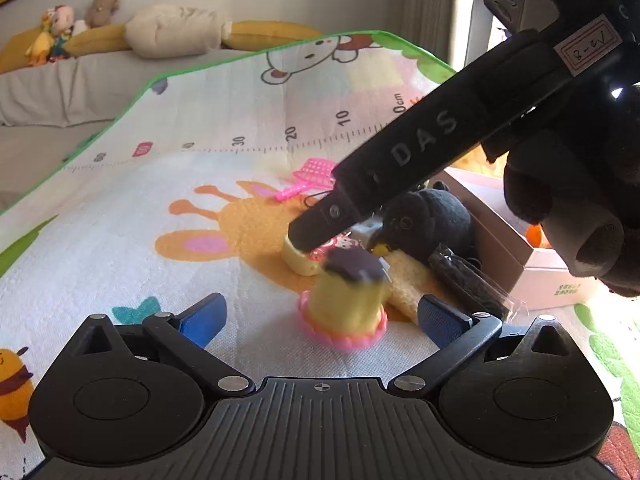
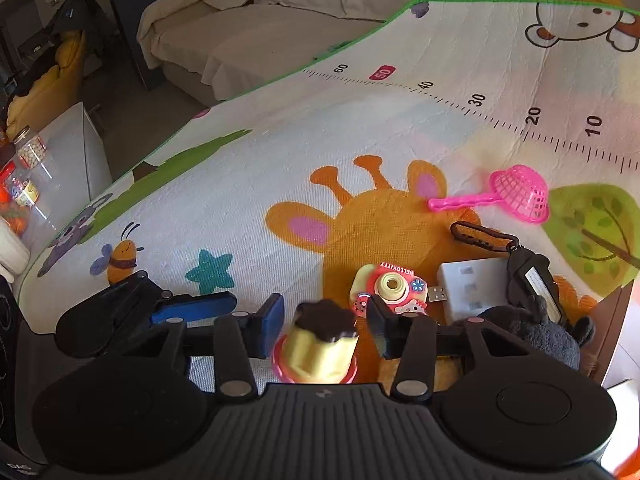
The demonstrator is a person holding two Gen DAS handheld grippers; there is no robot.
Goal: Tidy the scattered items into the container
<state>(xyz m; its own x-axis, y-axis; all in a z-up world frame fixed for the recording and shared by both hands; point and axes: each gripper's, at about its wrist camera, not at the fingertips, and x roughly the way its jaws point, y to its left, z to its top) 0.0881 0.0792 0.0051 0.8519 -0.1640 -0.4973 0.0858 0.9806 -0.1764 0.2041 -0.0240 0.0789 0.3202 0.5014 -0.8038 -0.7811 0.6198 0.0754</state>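
Observation:
A yellow pudding toy (image 1: 347, 300) with a dark top and pink frilled base stands on the play mat (image 1: 168, 208). My left gripper (image 1: 322, 317) is open, its blue fingers either side of the toy and clear of it. In the right wrist view the pudding toy (image 2: 320, 350) sits between the fingers of my right gripper (image 2: 324, 326), which is open with small gaps on both sides. A finger (image 1: 320, 228) of the right gripper reaches down from the upper right, over a Hello Kitty toy camera (image 2: 390, 290). The pink box (image 1: 516, 256) lies at the right.
On the mat lie a pink strainer (image 2: 520, 194), a white USB block (image 2: 466, 286), a black tag on a carabiner (image 2: 534, 280), a black plush (image 1: 432, 222) and a black packet (image 1: 468, 280). A bed with soft toys (image 1: 100, 8) stands behind. Jars (image 2: 28, 156) stand far left.

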